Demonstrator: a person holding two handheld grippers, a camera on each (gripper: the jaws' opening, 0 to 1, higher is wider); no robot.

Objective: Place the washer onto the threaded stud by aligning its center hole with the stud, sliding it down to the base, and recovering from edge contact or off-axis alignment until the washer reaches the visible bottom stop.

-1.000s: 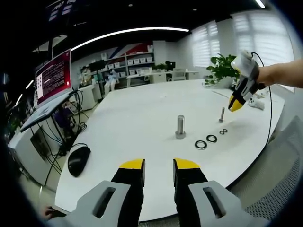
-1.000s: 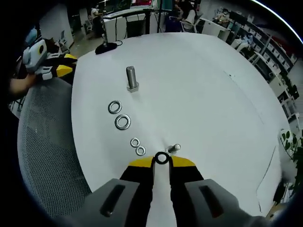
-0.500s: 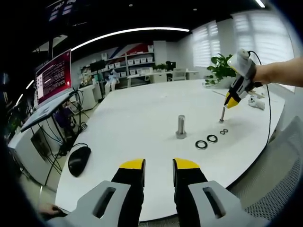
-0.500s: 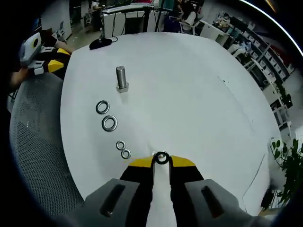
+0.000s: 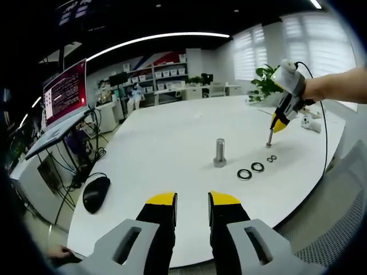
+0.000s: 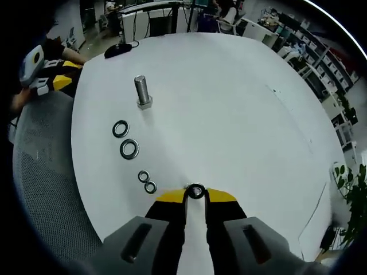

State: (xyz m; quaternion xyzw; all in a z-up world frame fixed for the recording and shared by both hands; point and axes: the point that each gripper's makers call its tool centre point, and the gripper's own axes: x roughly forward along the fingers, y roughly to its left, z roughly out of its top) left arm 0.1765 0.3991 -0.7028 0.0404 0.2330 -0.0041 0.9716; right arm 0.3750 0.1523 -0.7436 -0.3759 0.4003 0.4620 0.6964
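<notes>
Two views of one white surface (image 5: 172, 143), read from left to right. In the left gripper view a computer mouse (image 5: 95, 193) lies at the near left edge. The left tool (image 5: 192, 200) hangs near the near edge, jaws a little apart and holding nothing. At mid-surface a large bolt (image 5: 219, 153) stands upright, two large washers (image 5: 251, 170) lie to its right, and two small washers (image 5: 271, 158) lie beyond those. Farthest right, the right tool (image 5: 278, 124) tilts over the slim threaded stud (image 5: 269, 138), its yellow tip now at the stud's top; a second ago it hung higher and to the right.

In the right gripper view the right tool (image 6: 195, 195) is closed on a small washer (image 6: 195, 191), held flat at the jaw tips. The stud, visible beside the tips a second ago, is now covered by the tool and washer. This suggests the washer's hole has been brought over the stud's axis; whether the stud has entered the hole cannot be told. The slide down to the base appears still to come. No containers are present.
</notes>
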